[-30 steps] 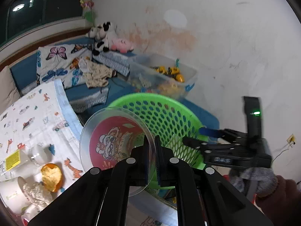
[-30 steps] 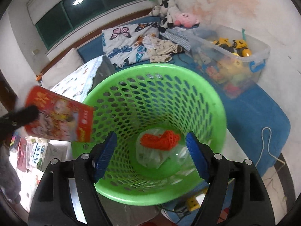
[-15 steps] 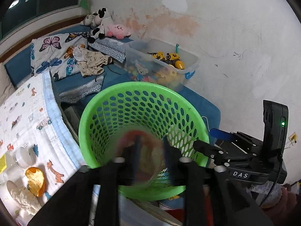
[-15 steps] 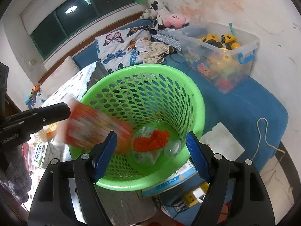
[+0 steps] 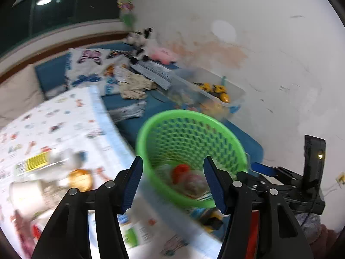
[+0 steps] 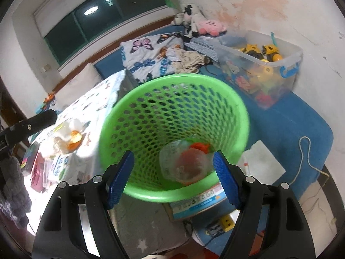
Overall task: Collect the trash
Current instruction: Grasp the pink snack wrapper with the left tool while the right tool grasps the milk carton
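The green mesh basket (image 5: 189,113) (image 6: 172,79) stands on the floor beside the bed. In its bottom lie a clear round tub with a red label (image 6: 189,168) and an orange net (image 6: 199,145) on crumpled plastic. My left gripper (image 5: 172,172) hangs over the basket's near rim, its jaws opening with nothing between them. My right gripper (image 6: 173,161) stands open above the basket's near side, also with nothing in it. More trash lies on the printed sheet: an orange wrapper (image 5: 79,177) (image 6: 74,139), white cups (image 5: 25,194) and a bottle with a yellow label (image 5: 36,161).
A clear toy bin (image 6: 269,69) sits on the blue mattress (image 6: 301,118) by the wall. Plush toys (image 6: 204,24) and a butterfly pillow (image 6: 146,49) lie behind it. A white paper (image 6: 261,161), a cord (image 6: 306,151) and a box (image 6: 198,202) lie on the floor near the basket.
My left gripper let go of the red-labelled tub, which dropped into the basket. Its jaws opened wide and it drew back from the basket. The right gripper stayed open.
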A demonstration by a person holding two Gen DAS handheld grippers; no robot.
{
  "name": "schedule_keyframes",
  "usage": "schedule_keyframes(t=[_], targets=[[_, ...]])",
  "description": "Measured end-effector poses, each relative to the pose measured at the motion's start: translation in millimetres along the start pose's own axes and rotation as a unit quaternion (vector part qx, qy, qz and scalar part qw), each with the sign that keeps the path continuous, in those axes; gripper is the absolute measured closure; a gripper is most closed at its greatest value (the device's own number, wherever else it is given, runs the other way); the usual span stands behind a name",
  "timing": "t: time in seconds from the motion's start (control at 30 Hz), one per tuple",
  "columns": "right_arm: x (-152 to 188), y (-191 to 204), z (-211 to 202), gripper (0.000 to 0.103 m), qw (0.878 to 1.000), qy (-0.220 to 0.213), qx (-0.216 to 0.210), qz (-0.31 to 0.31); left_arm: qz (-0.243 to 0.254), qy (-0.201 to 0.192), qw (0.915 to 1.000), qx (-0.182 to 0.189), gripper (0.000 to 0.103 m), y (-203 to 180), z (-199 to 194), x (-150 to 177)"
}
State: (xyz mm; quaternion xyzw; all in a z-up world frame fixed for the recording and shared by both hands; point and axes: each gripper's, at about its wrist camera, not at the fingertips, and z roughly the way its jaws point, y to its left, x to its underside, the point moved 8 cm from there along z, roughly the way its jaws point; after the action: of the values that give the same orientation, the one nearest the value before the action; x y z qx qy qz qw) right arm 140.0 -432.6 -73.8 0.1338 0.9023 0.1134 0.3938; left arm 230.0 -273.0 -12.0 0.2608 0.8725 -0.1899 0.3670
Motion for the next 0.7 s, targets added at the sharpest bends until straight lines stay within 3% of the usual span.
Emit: schedule_keyframes(t=[0.3,0.57,0.7], targets=[[9.9,60.1,1.2,0.025,0.999,0.006,-0.033,-0.038,-0.055,-0.014,0.9930,-0.104,0.046,84.3,-57.3,31.8],[17.4,111.2,7.3,0.023,0.995,0.015,-0.057,-0.074,-0.095,-0.012,0.9709,-0.219,0.046,175.6,-98.0,75.5],[22.2,137.3,15.2,0.021,0.993,0.025,-0.068,-0.097,-0.128,0.004,0.9609,-0.246,0.046,213.5,-106.7,101.0]])
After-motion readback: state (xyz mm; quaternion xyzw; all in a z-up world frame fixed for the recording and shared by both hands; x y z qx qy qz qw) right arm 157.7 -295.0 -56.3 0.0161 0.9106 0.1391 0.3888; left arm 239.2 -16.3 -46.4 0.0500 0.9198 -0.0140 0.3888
